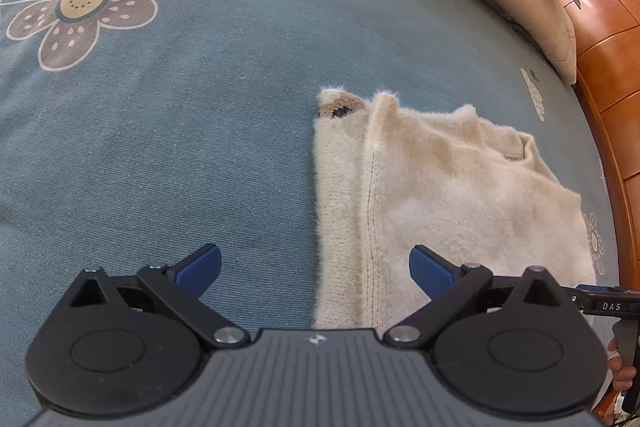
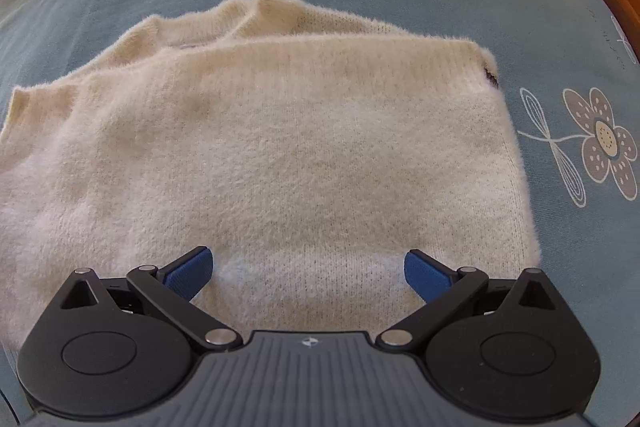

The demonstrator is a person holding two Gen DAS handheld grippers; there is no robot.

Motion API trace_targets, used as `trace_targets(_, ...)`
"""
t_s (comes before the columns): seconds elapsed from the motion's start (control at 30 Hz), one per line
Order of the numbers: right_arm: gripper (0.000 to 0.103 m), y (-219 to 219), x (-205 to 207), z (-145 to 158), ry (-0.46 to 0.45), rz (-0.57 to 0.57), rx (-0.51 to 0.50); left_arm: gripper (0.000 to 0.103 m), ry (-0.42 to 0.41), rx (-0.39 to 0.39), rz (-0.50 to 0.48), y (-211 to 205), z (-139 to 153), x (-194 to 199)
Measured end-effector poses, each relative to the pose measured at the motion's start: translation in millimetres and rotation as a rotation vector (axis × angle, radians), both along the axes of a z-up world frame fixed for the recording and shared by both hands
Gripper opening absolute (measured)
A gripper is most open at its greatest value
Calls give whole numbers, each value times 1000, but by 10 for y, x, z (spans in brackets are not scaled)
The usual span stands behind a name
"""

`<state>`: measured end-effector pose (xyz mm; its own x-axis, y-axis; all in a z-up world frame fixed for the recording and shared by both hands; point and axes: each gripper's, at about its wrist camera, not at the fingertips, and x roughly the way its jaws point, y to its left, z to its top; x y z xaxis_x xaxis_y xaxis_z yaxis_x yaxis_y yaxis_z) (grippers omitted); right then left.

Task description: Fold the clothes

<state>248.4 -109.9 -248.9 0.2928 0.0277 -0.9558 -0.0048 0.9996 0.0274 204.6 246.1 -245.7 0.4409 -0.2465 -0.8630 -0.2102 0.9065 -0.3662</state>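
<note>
The fluffy cream knitted sweater (image 2: 280, 147) lies folded directly under the spread, empty right gripper (image 2: 308, 273), while the spread, empty left gripper (image 1: 315, 273) straddles its left edge.

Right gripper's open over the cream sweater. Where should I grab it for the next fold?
Probably the near hem of the sweater, just below the right gripper. Come straight down with the open jaws; that edge lies flat and free, while the far side is layered, bunched folds.
</note>
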Motion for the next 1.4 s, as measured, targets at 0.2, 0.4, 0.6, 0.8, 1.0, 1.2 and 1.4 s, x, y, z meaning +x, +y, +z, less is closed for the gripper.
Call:
trace_targets(0.2,103,825,-254,118,-59,328,81,99,-22,3,66,193,52,-64)
trace_targets(0.4,103,1718,-436,94,-72,642,63,99,-63,66,78,222,110,-287)
trace_targets(0.6,103,2111,-479,-81,-35,713,39,99,-61,97,91,280,80,-542)
trace_targets(0.8,103,2293,-507,-271,-21,732,-51,99,-42,88,120,422,15,-699)
trace_targets(1.0,103,2307,-526,-297,-40,722,-62,99,-45,64,111,439,-16,-660)
trace_targets(1.2,103,2296,-553,-306,-65,706,-60,99,-79,28,60,325,-16,-454)
trace_targets(1.4,103,2251,-556,-288,-87,713,-33,99,-100,-35,20,169,-16,-229)
